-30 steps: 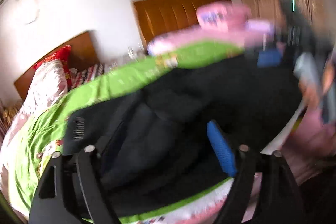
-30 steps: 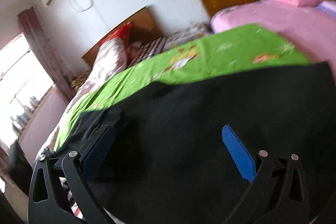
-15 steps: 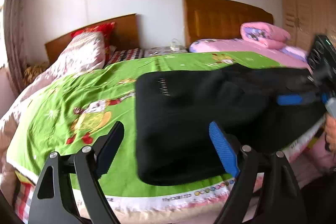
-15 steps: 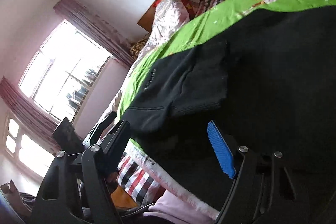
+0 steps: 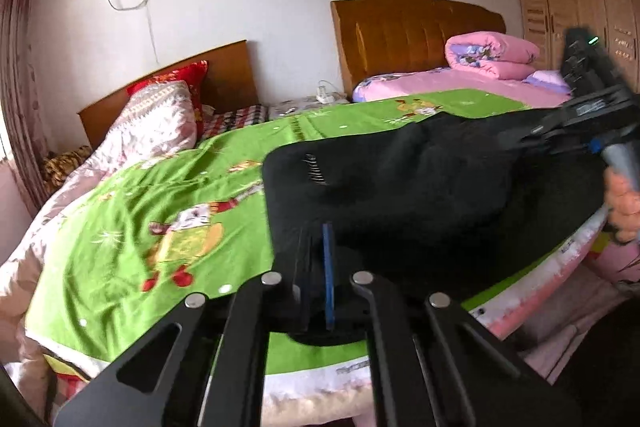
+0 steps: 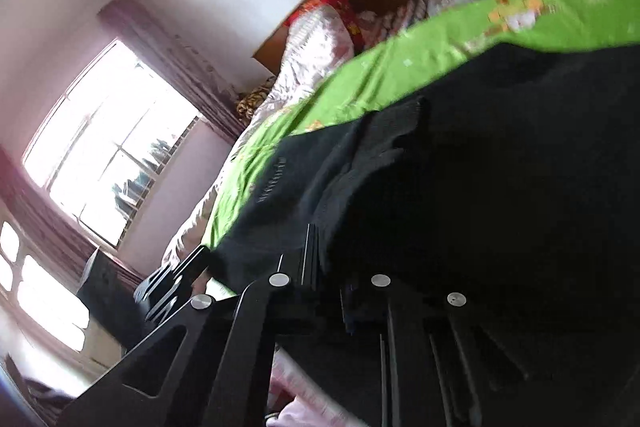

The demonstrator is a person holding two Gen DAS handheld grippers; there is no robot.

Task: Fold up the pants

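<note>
Just changed: both sets of jaws, wide apart a second ago, have snapped together on the near edge of the pants (image 5: 400,195).
Left gripper (image 5: 316,267): jaws narrow, black cloth pinched between them at the near left corner.
Right gripper (image 6: 328,279): jaws clamped on dark fabric; seen from the left wrist view, it bites the right side.
Pants: spread on the green bedspread (image 5: 160,211), near the bed's front edge.
Meaning: both corners look secured, so lifting for a fold seems next.
</note>
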